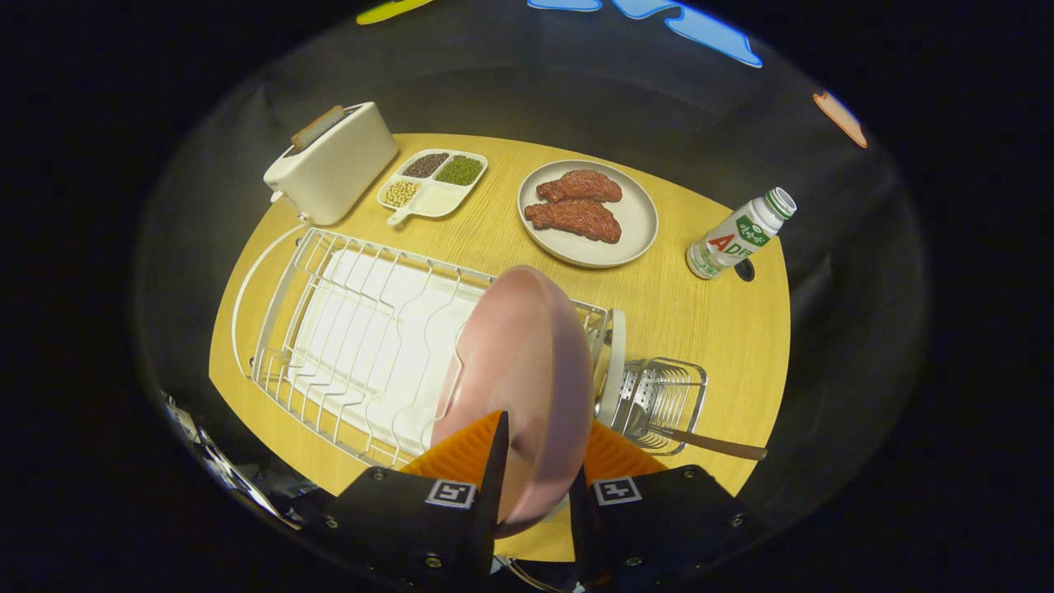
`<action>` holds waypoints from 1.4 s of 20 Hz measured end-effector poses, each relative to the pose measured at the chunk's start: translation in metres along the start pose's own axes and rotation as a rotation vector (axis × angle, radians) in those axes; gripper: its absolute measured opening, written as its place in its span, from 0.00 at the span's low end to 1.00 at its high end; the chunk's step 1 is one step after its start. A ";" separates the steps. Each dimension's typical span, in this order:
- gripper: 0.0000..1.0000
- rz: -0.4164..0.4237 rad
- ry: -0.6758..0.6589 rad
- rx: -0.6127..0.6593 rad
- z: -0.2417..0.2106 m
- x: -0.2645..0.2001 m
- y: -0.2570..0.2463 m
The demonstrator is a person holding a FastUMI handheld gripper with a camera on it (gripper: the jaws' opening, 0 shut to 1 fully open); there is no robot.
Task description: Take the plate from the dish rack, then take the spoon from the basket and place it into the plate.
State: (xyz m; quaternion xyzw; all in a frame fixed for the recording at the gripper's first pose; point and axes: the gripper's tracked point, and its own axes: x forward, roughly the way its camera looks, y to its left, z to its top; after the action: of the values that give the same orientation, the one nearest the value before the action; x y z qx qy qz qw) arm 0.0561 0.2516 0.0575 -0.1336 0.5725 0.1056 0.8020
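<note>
A pale pink round plate [519,371] is being held between the fingers of the gripper [535,461]. A white wire dish rack [346,329], a silver mesh basket [659,395], a cream toaster [333,165] and a yellow wooden table [700,321] are being recorded.

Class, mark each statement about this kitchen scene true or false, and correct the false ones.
1. The gripper is shut on the pink plate. True.
2. The spoon lies on the grey plate. False: it rests in the wire basket; the grey plate holds two meat pieces.
3. The toaster stands beside the divided tray. True.
4. The bottle sits in the dish rack. False: it stands on the table.
</note>
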 end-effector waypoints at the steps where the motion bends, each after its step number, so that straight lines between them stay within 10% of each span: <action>1: 0.38 -0.010 0.008 -0.014 0.000 0.000 0.000; 28: 0.31 -0.169 -0.013 -0.327 0.046 -0.017 0.001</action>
State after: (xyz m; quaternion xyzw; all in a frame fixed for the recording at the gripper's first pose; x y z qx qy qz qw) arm 0.0913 0.2681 0.0873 -0.3093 0.5291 0.1306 0.7793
